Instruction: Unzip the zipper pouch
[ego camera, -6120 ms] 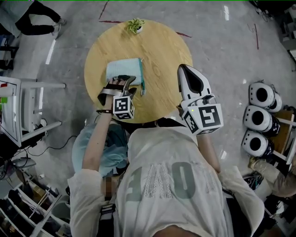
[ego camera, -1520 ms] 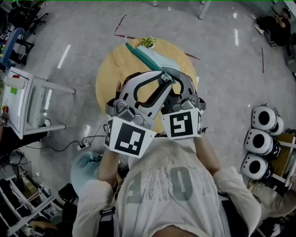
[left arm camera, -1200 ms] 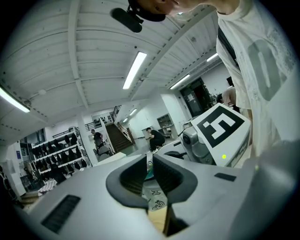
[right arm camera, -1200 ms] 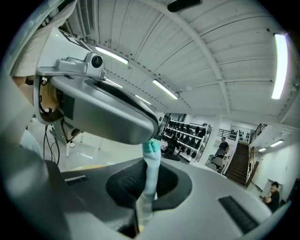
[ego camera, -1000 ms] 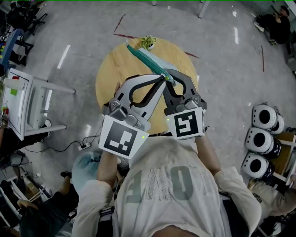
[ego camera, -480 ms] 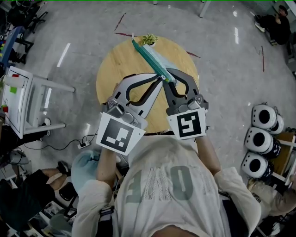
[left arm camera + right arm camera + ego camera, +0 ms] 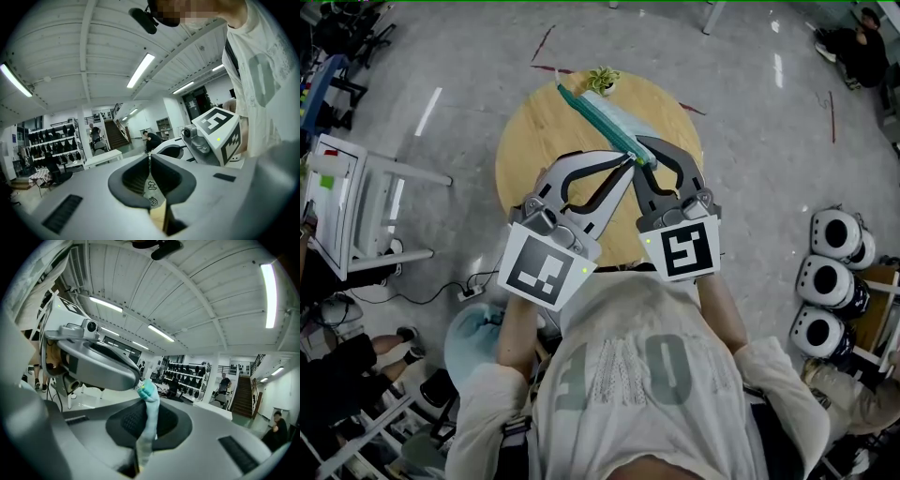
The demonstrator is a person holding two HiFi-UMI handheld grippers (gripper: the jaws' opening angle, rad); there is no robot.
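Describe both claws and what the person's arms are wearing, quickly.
The left claw and right claw are matching pale grey shells with dark looped openings, tapering to narrow tips. Each carries a white cube with black square markers and a small green light. The person wears a pale short-sleeved shirt.

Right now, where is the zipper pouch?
In the head view the teal zipper pouch is at centre, over the round wooden table, pinched at its near end by the left tool and right tool; its far end reaches toward the potted plant.
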